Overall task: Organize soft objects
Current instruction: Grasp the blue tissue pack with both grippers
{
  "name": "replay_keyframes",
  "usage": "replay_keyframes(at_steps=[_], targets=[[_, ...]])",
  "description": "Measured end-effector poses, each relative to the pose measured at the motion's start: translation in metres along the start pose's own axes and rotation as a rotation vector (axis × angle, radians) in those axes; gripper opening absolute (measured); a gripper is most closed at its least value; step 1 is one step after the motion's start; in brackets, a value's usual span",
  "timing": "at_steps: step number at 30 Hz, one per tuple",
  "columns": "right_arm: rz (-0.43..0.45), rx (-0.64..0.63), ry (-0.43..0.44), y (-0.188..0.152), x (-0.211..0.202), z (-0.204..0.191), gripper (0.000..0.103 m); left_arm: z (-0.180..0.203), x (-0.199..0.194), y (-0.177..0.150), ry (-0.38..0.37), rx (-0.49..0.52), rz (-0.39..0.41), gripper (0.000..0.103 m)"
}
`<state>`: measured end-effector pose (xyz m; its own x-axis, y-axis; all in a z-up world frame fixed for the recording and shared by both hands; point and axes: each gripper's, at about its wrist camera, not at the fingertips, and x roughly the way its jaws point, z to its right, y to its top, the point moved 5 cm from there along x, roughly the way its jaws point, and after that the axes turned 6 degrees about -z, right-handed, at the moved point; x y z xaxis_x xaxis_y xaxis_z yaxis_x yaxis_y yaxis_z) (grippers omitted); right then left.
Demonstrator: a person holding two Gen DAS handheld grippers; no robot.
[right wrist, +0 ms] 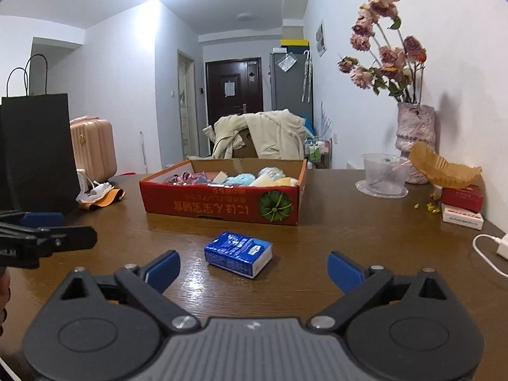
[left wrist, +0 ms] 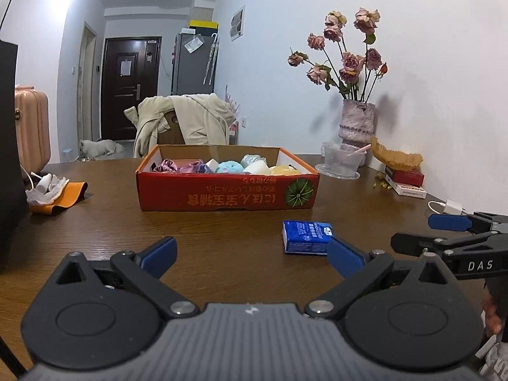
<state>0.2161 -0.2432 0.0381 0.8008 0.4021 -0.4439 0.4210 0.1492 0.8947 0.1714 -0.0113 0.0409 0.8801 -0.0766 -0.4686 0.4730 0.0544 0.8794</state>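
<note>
A blue tissue pack [right wrist: 238, 254] lies on the brown table just ahead of my right gripper [right wrist: 254, 270], which is open and empty, low over the table. The pack also shows in the left wrist view [left wrist: 307, 237], ahead and right of my left gripper [left wrist: 252, 255], which is open and empty. A red cardboard box [left wrist: 227, 192] behind the pack holds several soft objects: purple fabric [left wrist: 181, 165], a blue fluffy ball [left wrist: 229, 167], white and yellow pieces. The box also shows in the right wrist view [right wrist: 222, 204]. The right gripper's fingers [left wrist: 444, 222] show at the right edge of the left view.
A vase of dried roses [right wrist: 414, 139], a clear glass bowl [right wrist: 382, 174], an amber dish [right wrist: 444, 168] on red and white boxes stand at the right. A white charger [right wrist: 501, 247] lies near right. A black bag [right wrist: 38, 155] and orange cloth [left wrist: 60, 195] sit left.
</note>
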Motion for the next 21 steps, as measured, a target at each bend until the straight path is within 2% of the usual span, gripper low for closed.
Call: replay_keyframes(at_steps=[7, 11, 12, 14, 17, 20, 21], targets=[[-0.038, 0.052, 0.011, 0.011, 0.032, 0.003, 0.097, -0.007, 0.034, 0.009, -0.034, -0.024, -0.039, 0.103], [-0.08, 0.121, 0.023, 0.022, 0.059, 0.014, 0.09, -0.011, 0.066, 0.023, -0.053, -0.032, -0.068, 0.102], [-0.094, 0.137, 0.018, 0.024, 0.066, 0.016, 0.086, -0.013, 0.074, 0.027, -0.058, -0.039, -0.077, 0.1], [-0.113, 0.151, 0.002, 0.028, 0.079, 0.019, 0.078, -0.016, 0.093, 0.034, -0.077, -0.069, -0.099, 0.095], [-0.147, 0.189, 0.01, 0.029, 0.098, 0.024, 0.071, -0.017, 0.124, 0.043, -0.129, -0.088, -0.146, 0.083], [-0.19, 0.236, 0.038, 0.027, 0.118, 0.028, 0.058, -0.014, 0.154, 0.047, -0.186, -0.115, -0.2, 0.072], [-0.203, 0.234, 0.034, 0.026, 0.124, 0.028, 0.052, -0.013, 0.162, 0.045, -0.201, -0.135, -0.224, 0.066]])
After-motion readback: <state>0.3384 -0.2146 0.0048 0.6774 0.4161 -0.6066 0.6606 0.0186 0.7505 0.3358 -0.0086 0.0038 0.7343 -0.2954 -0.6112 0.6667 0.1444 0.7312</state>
